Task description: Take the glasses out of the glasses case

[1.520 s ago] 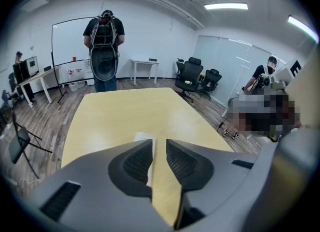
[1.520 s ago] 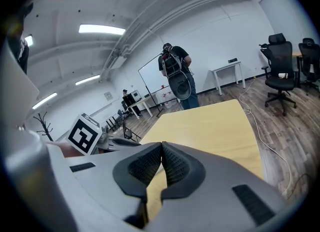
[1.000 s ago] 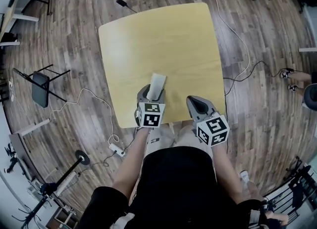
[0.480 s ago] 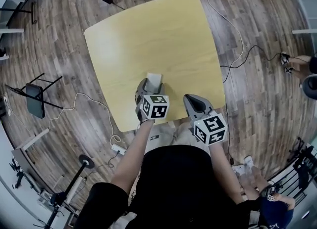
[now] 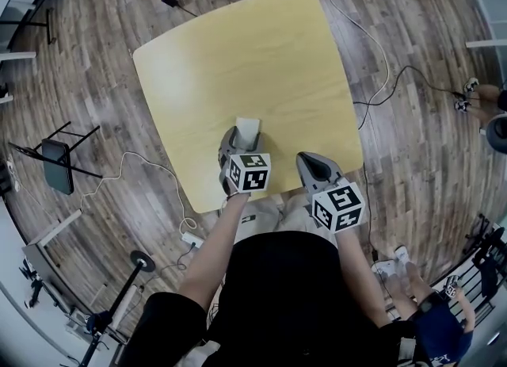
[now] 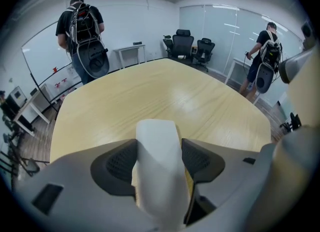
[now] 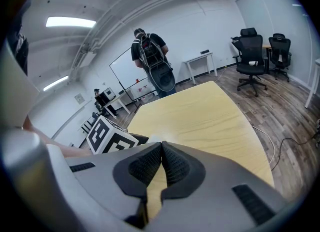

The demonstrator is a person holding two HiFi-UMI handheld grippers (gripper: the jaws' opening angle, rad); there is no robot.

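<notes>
A white glasses case (image 5: 248, 128) (image 6: 157, 166), closed, lies on the near part of the yellow table (image 5: 238, 56), and its far end sticks out beyond my left gripper (image 5: 245, 139). In the left gripper view the case fills the space between the wide-set dark pads (image 6: 117, 162). A thin strip of table shows between it and the right pad, so the pads do not press on it. My right gripper (image 5: 310, 166) (image 7: 161, 163) hovers near the table's front right edge, shut on nothing. No glasses are visible.
The table top (image 6: 150, 85) (image 7: 200, 116) is bare beyond the case. A folding chair (image 5: 55, 159), cables and a power strip (image 5: 188, 238) lie on the wooden floor to the left. People with backpacks (image 6: 82, 25) and office chairs (image 7: 250, 55) stand past the far edge.
My left gripper came down to the table with the case, and less of the case now sticks out past it. The right gripper dipped slightly.
</notes>
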